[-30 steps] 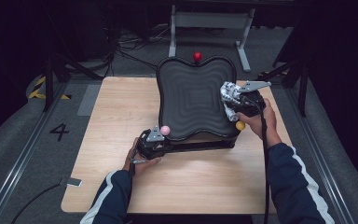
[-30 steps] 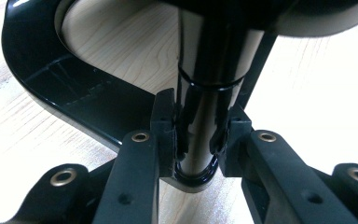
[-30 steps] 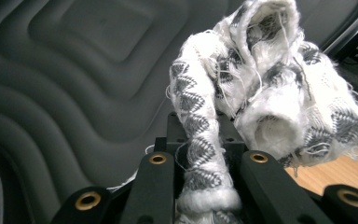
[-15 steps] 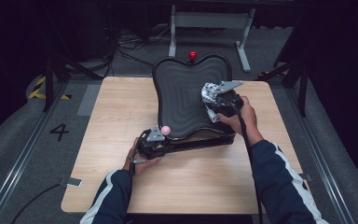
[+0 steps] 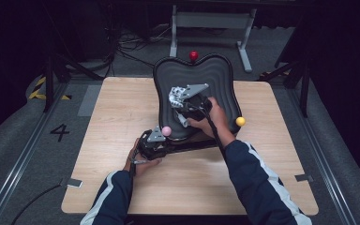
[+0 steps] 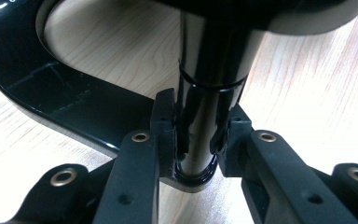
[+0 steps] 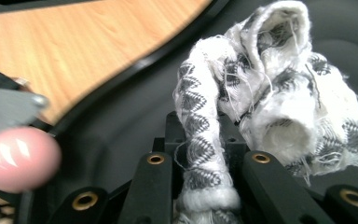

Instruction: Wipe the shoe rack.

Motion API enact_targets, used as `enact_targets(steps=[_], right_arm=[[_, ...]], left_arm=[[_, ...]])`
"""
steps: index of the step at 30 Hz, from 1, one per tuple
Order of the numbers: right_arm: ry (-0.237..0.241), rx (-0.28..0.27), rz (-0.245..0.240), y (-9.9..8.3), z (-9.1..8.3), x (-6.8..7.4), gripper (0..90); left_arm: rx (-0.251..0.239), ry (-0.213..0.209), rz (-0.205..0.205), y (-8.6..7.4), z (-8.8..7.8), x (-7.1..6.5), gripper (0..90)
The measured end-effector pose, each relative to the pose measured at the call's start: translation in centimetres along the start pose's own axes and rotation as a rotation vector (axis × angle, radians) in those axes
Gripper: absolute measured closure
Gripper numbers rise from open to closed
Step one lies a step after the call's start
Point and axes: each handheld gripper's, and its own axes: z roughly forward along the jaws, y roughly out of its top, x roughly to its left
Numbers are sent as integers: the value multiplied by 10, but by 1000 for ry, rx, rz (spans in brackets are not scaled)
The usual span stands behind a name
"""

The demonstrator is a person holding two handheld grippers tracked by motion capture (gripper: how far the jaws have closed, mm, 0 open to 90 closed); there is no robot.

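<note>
Two tongs were clenched: the left tongs (image 6: 196,144) on one black post (image 6: 205,107), the right tongs (image 7: 204,154) on one cloth (image 7: 270,93). Three balls apparently ringed one black tray (image 5: 215,75) on the counter (image 5: 122,108).

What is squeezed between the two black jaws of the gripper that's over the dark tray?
A bunched white cloth with a black woven pattern. The right gripper view shows a twisted strand of it pinched between the right gripper's jaws, above the ribbed black tray.
</note>
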Motion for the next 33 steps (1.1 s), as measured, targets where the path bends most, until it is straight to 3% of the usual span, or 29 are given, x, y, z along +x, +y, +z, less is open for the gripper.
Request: enact_targets(steps=[5, 13, 18, 27, 33], right_arm=[[54, -18, -2, 3, 7, 13, 791], [96, -22, 9, -8, 3, 16, 795], [64, -9, 4, -20, -7, 13, 797], [-29, 5, 89, -58, -38, -20, 801], [-98, 33, 98, -79, -56, -36, 801]], left_arm=[[1, 0, 1, 0, 0, 0, 734], [-4, 4, -4, 0, 0, -1, 734], [-5, 5, -5, 0, 0, -1, 734], [-1, 7, 1, 0, 0, -1, 734], [-2, 6, 1, 0, 0, -1, 734]])
